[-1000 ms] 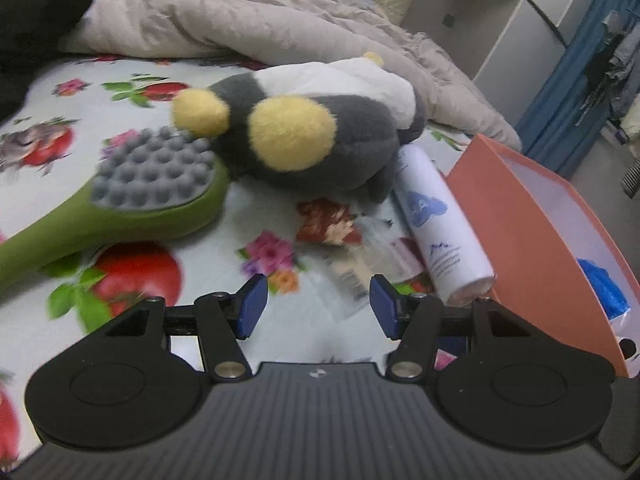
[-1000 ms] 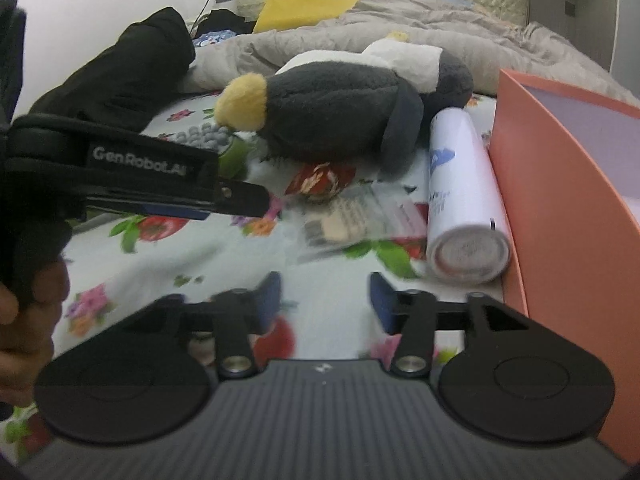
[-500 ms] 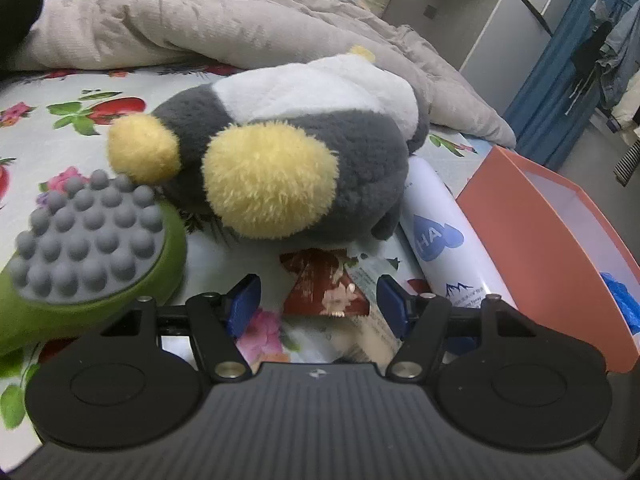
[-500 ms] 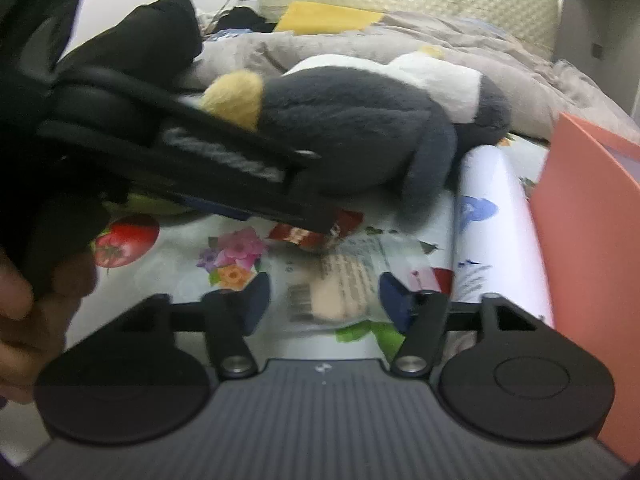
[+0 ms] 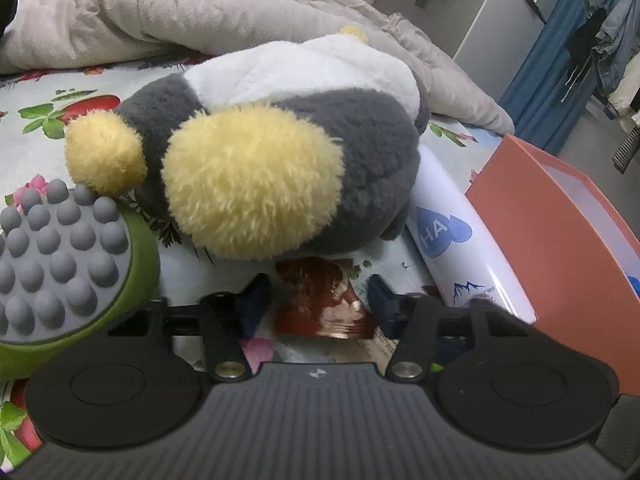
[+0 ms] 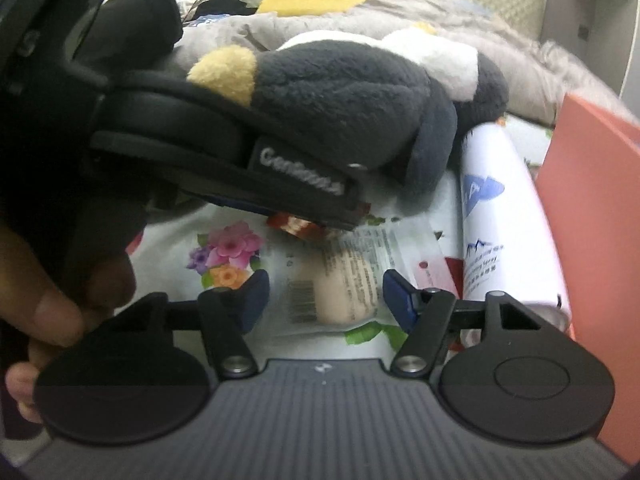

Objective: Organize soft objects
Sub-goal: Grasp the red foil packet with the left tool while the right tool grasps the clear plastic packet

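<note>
A grey, white and yellow plush penguin (image 5: 280, 140) lies on the floral bedsheet; it also shows in the right wrist view (image 6: 340, 92). My left gripper (image 5: 318, 300) is open, its blue pads either side of a small red-brown wrapper (image 5: 324, 304) just in front of the plush. In the right wrist view the left gripper's body (image 6: 240, 168) reaches in from the left. My right gripper (image 6: 326, 300) is open around a clear packet holding a beige puff (image 6: 344, 292).
An orange box (image 5: 560, 240) stands at the right, also seen in the right wrist view (image 6: 592, 200). A white spray can (image 5: 460, 248) lies beside it. A green massager with grey nubs (image 5: 60, 256) lies at left. A beige duvet (image 5: 200, 12) is behind.
Both grippers have moved forward toward the plush. The left one now has the red-brown wrapper between its pads; the right one has the clear packet between its pads.
</note>
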The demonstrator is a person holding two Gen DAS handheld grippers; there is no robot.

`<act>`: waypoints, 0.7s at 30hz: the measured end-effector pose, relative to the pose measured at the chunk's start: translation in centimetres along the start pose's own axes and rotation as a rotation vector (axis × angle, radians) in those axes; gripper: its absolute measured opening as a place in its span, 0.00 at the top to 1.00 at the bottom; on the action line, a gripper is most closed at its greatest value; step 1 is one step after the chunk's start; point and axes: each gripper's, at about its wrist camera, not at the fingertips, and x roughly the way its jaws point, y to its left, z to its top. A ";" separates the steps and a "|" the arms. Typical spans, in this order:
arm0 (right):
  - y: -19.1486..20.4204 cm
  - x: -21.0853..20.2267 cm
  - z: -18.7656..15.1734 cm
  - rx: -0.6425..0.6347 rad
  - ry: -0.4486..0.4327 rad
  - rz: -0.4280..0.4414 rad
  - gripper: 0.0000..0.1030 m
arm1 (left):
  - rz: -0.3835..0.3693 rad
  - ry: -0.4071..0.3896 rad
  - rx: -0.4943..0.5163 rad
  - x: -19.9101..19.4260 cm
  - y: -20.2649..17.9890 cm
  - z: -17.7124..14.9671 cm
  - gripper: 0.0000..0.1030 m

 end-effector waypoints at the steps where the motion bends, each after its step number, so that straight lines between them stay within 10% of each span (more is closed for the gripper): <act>1: -0.2 -0.1 0.0 0.013 0.008 0.004 0.41 | 0.003 0.000 0.001 0.0 0.0 0.0 0.52; 12: -0.9 -1.5 -0.6 0.028 0.057 0.033 0.69 | 0.060 -0.013 0.002 -3.0 -0.2 -1.6 0.59; 21: -0.6 -5.2 -3.1 0.069 0.084 0.054 0.73 | 0.094 0.001 0.001 -7.4 -1.9 -4.6 0.60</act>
